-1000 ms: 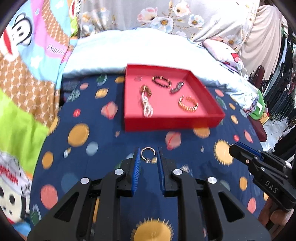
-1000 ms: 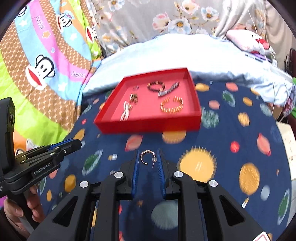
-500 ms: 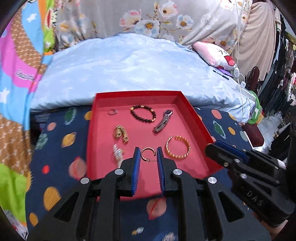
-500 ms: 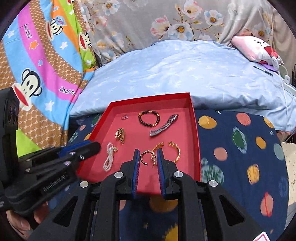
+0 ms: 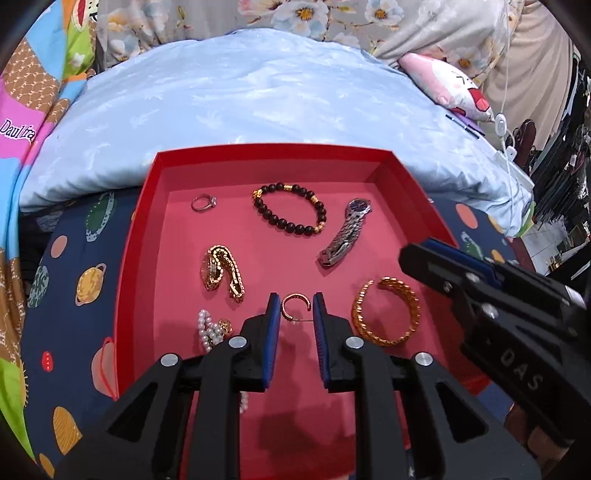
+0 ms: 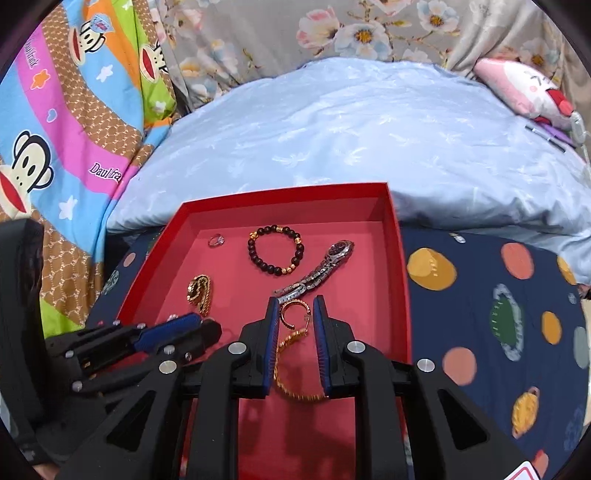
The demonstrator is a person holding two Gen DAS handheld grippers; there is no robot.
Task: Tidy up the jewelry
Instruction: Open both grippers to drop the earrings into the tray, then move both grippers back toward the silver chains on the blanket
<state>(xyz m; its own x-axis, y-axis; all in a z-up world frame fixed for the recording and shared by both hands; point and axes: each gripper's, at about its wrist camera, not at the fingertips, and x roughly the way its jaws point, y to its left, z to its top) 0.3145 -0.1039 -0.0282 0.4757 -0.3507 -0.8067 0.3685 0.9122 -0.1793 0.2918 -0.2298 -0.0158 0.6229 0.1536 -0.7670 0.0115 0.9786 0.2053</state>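
I hold one gold hoop earring (image 5: 295, 304) pinched in my left tongs (image 5: 295, 314) and its twin (image 6: 293, 314) in my right tongs (image 6: 295, 317) over the red tray (image 5: 136, 258), keeping the pair together.

Bed covered w/ navy sheet (image 6: 491, 295), planet & sun print in orange, yellow, green. Behind it a pale blue quilt (image 5: 258, 92), bunched up, faint leaf pattern. Far end: grey floral fabric (image 6: 332, 29) w/ white & pink blossoms, hanging like a curtain or cover. Left side: bright cartoon-monkey blanket (image 6: 74, 110), stripes of pink, blue, green, orange, brown. Pink & white plush pillow (image 5: 447, 85) top right on the quilt, white cable (image 5: 508, 122) running down beside it. Far right in left-wrist view: dark cluttered area, looks like hanging clothes, too blurred to be sure. Light even & bright, soft shadows.
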